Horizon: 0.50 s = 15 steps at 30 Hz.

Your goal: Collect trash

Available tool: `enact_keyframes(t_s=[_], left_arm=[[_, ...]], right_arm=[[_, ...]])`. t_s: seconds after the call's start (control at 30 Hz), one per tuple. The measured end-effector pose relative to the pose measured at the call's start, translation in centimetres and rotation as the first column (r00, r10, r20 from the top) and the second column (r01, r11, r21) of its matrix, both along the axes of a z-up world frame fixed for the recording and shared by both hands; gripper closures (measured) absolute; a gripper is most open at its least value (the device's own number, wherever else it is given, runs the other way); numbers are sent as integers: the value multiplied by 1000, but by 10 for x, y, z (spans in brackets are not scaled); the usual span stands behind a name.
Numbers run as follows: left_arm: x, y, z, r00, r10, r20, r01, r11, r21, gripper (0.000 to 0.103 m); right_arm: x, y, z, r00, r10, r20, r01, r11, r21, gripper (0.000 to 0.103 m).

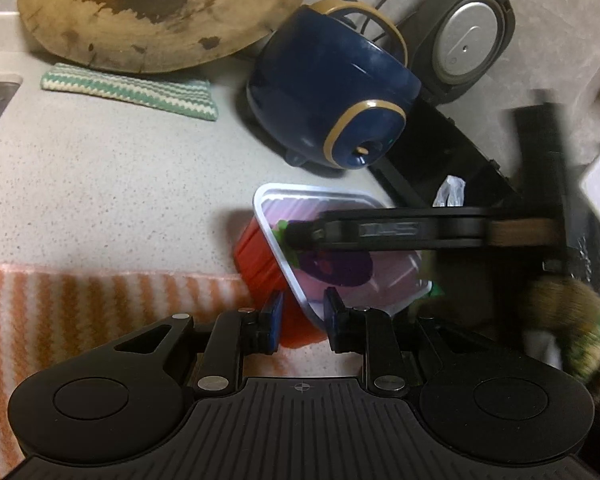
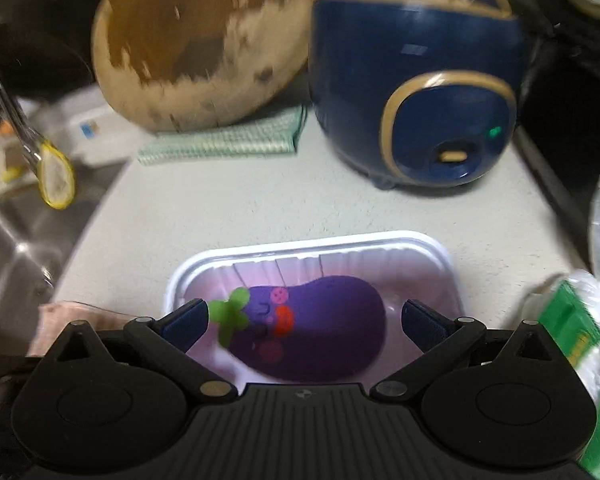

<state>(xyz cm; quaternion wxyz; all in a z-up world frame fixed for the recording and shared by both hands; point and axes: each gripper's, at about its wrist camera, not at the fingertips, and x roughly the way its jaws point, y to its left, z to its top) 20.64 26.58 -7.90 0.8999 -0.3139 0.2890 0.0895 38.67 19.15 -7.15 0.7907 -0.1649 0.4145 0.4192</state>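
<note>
On the speckled table (image 1: 100, 168), a red tray (image 1: 260, 256) with a white rim holds a purple toy eggplant (image 2: 320, 328), with both grippers at it.

The left gripper (image 1: 302, 320) has its jaws clamped on the near wall of the tray, one blue pad outside against the red side, the other inside; the tray sits tilted, its near edge over an orange-and-white striped cloth (image 1: 80, 312). The right gripper (image 2: 304, 320) hangs over the tray's open top with its jaws wide apart, one on each side of the eggplant, touching nothing that can be seen. Behind the tray stand a navy rice cooker (image 2: 412, 92) with gold trim and a worn round wooden board (image 1: 160, 12) propped on a green zigzag cloth (image 1: 132, 90). A steel sink (image 2: 16, 248) lies at the left edge in the right wrist view.
</note>
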Motion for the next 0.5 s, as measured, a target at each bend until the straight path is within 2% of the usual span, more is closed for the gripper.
enact_keyframes(t_s=[0.03,0.1,0.17,0.23,0.27,0.3,0.33,0.4,0.5], left_arm=[[-1,1,0,1000,4,10,-4,1000,-2,76],[-2,4,-1,1000,1,13,-1,1000,-13,76],[-1,4,-1,1000,-1,13,1,1000,-17,77],[1,4,1,1000,-4,13,4,1000,-15,78],[2,3,2,1000,-4,11,4,1000,-12,78],[4,2,2,1000,-5,10,5,1000,-13,77],[5,1,3,1000,-5,8,5,1000,-12,76],[9,-1,4,1000,-3,-1,3,1000,-5,76],[14,-6,4,1000,-9,-12,9,1000,3,76]], right_arm=[[4,7,-7,1000,-19,-20,19,999,-35,0],[15,7,-15,990,-49,-132,50,999,6,0],[14,7,-12,988,-82,-133,83,997,5,2],[10,2,-7,986,-75,-150,81,996,36,29],[6,-1,-1,987,-83,-136,89,995,45,37],[6,-8,2,988,-85,-131,94,994,58,54],[5,-13,6,987,-89,-136,100,992,78,65],[5,-31,14,979,-96,-179,120,985,126,75],[5,-58,19,969,-98,-225,143,970,196,83]])
